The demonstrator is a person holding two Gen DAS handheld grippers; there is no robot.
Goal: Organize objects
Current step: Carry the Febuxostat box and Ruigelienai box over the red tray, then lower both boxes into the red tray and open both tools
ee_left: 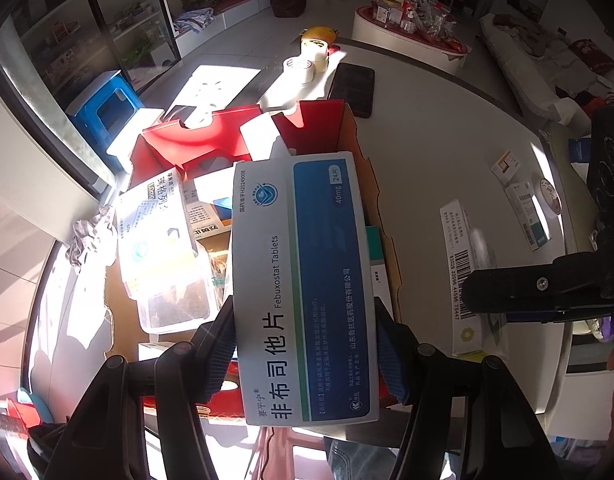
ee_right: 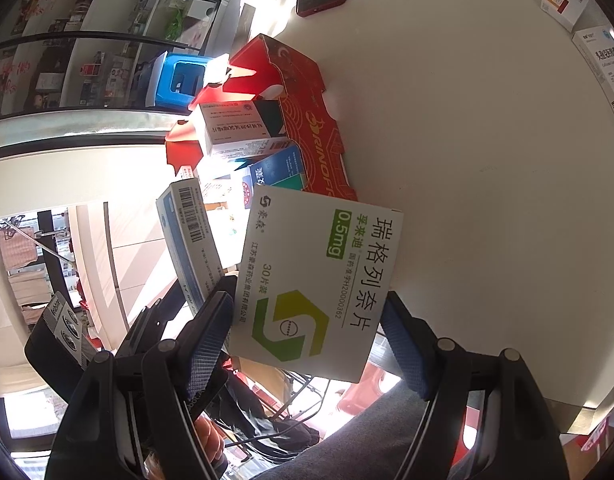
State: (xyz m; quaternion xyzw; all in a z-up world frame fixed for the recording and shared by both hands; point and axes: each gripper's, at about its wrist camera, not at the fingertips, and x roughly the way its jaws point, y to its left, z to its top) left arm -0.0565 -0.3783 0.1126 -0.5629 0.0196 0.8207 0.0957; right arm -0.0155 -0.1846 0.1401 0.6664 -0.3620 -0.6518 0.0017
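- The left tool [ee_left: 305,354] held a blue-and-white tablet box [ee_left: 303,280], its blue pads [ee_left: 219,354] pressed against the box's two long sides.
- That box hung over the red carton [ee_left: 211,140], which stood open on the white worktop [ee_left: 447,152].
- Inside the carton lay more medicine boxes and a clear plastic tub [ee_left: 175,300]; strong sunlight washed out much of it, so the exact contents were hard to tell.
- The right tool [ee_right: 307,338] gripped a white box with a green and yellow logo [ee_right: 319,280], one pad on either side of it.
- In the right wrist view this box hung near the worktop's edge, just in front of the red carton [ee_right: 307,120], with the blue-and-white box [ee_right: 191,236] seen edge-on just to its left in the frame.
- Beyond the carton on the worktop lay a dark phone [ee_left: 353,88] and rolls of tape [ee_left: 303,66].
- To the right of the carton in the left wrist view, well apart from it, a long white box with a barcode [ee_left: 467,264] and two smaller boxes [ee_left: 527,220] lay on the worktop.
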